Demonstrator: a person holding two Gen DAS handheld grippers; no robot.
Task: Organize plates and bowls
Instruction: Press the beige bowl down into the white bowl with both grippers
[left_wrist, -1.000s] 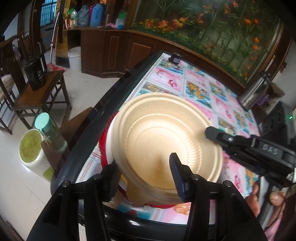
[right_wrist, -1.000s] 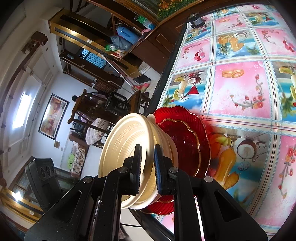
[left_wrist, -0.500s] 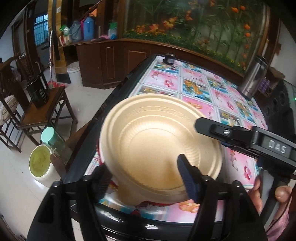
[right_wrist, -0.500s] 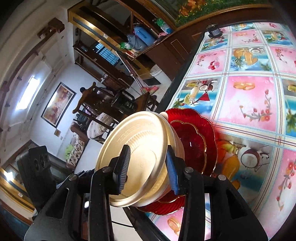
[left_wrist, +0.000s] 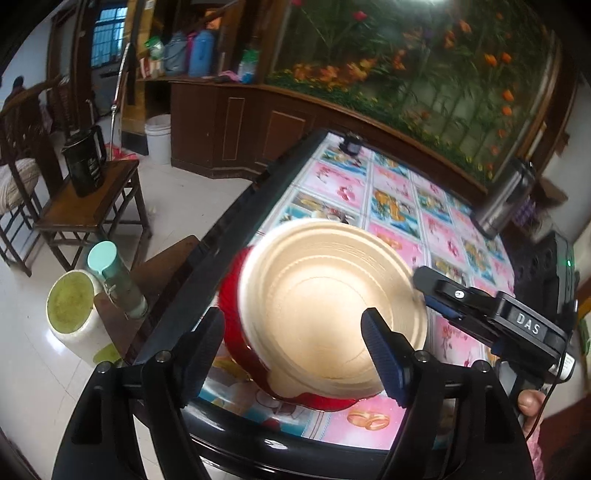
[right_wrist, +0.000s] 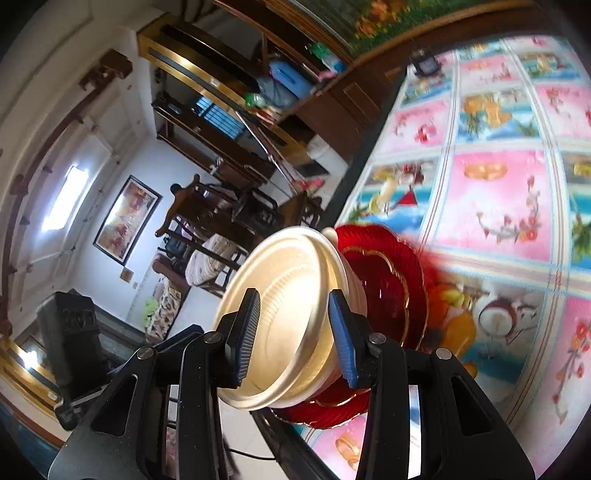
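Both jaws stand wide apart and hold nothing. The left gripper (left_wrist: 295, 339) frames the cream bowl (left_wrist: 332, 310); the right gripper (right_wrist: 295, 332) straddles its rim at 3 o'clock. The bowl is nested on the red plates (right_wrist: 391, 291) at the table (left_wrist: 369, 421) edge, so stacking looks nearly done.

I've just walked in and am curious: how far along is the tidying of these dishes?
Nearly stacked, it seems. The cream bowls sit nested on the red plates near the table's edge. Both the left gripper and right gripper are open, straddling the bowl without clamping it. What may remain is drawing away; no other loose dishes are visible on the table.
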